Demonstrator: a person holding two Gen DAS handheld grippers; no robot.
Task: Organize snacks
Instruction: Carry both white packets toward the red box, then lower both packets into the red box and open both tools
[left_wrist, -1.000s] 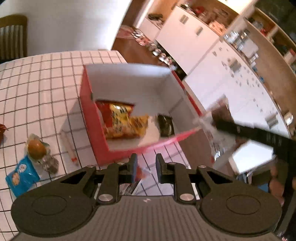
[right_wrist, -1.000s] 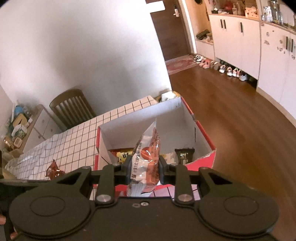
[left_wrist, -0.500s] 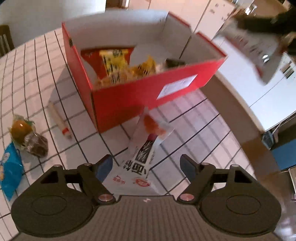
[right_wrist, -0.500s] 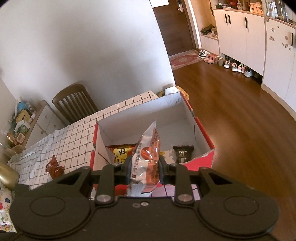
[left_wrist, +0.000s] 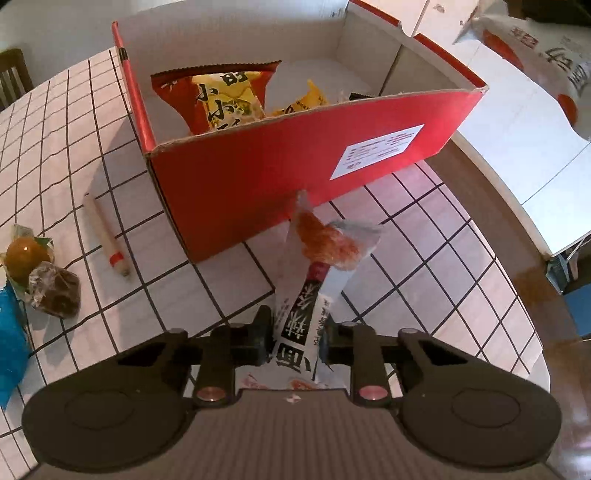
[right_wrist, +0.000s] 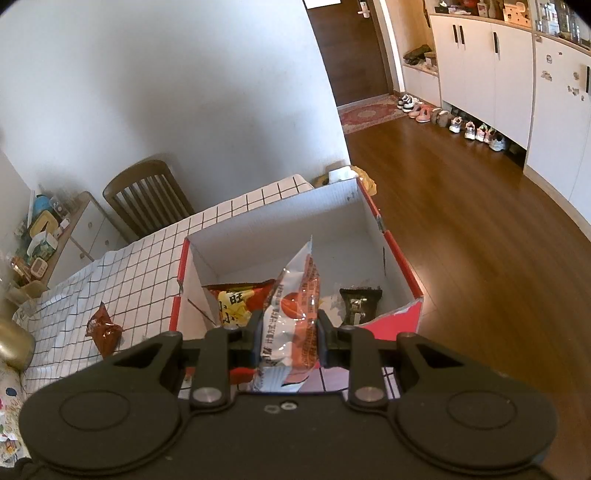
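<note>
1. The left gripper (left_wrist: 297, 341) has just been closing and now pinches a white noodle packet (left_wrist: 314, 291) at its near end. The packet lies flat on the checked tablecloth (left_wrist: 424, 236), just in front of the red box (left_wrist: 258, 173), probably so it can be lifted in next.
2. The right gripper (right_wrist: 290, 338) is clamped on a similar packet (right_wrist: 295, 306) of thin, crinkly, glossy film, held upright over the near wall of the box, likely ready for dropping.
3. The box is stiff cardboard, red outside and white inside; it already holds a red-yellow snack bag (left_wrist: 218, 96) and a small dark packet (right_wrist: 360, 301).
4. To the left, still on the cloth, lie a paper-wrapped stick (left_wrist: 107, 236), two round wrapped sweets (left_wrist: 40, 273) and a blue pouch (left_wrist: 9, 347).
</note>
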